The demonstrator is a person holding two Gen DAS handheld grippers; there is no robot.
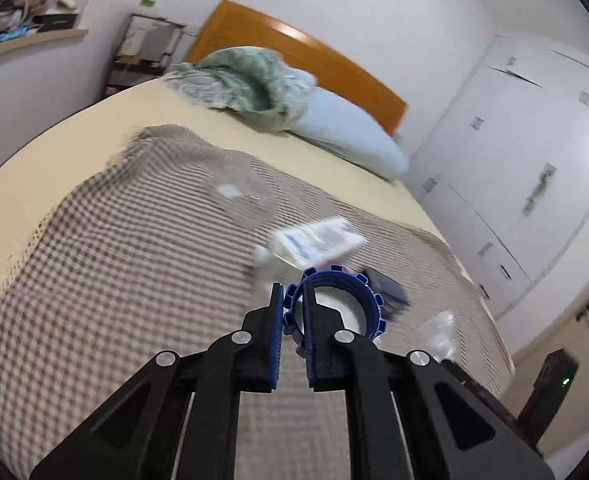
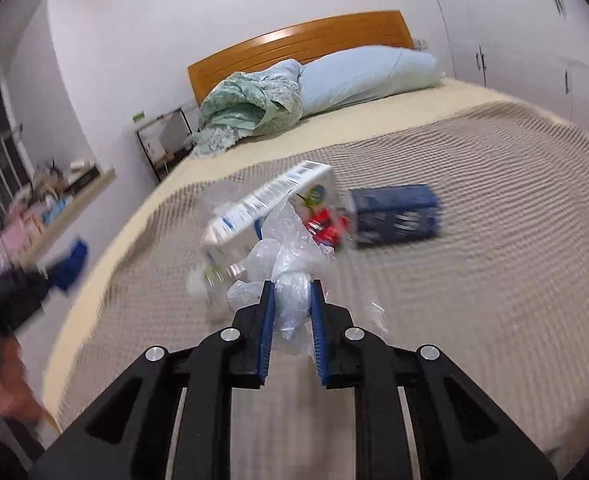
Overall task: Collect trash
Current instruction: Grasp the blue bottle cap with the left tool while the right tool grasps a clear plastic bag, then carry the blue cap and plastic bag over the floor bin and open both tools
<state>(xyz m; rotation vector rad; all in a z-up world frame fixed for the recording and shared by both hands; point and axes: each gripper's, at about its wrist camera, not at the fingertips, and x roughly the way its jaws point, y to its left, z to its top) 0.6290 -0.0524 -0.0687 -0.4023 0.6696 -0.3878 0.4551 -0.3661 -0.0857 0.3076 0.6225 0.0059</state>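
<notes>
My left gripper [image 1: 293, 295] is shut on the rim of a blue ring-shaped lid [image 1: 336, 304] and holds it above the checked blanket [image 1: 134, 264]. Beyond it lie a white carton [image 1: 318, 242], a dark blue box [image 1: 386, 286], a clear round plastic lid [image 1: 240, 196] and a crumpled clear plastic piece [image 1: 438, 334]. My right gripper [image 2: 292, 292] is shut on a crumpled clear plastic bag [image 2: 290, 268]. Behind it lie the white carton [image 2: 270, 204], a red wrapper [image 2: 326, 228] and the dark blue box [image 2: 394, 214].
The bed carries a green quilt [image 1: 246, 80] and a pale blue pillow [image 1: 346, 132] by the wooden headboard [image 1: 294, 48]. White wardrobes [image 1: 514, 168] stand to the right. A cluttered shelf [image 2: 54, 196] and metal rack [image 2: 162, 140] stand to the left.
</notes>
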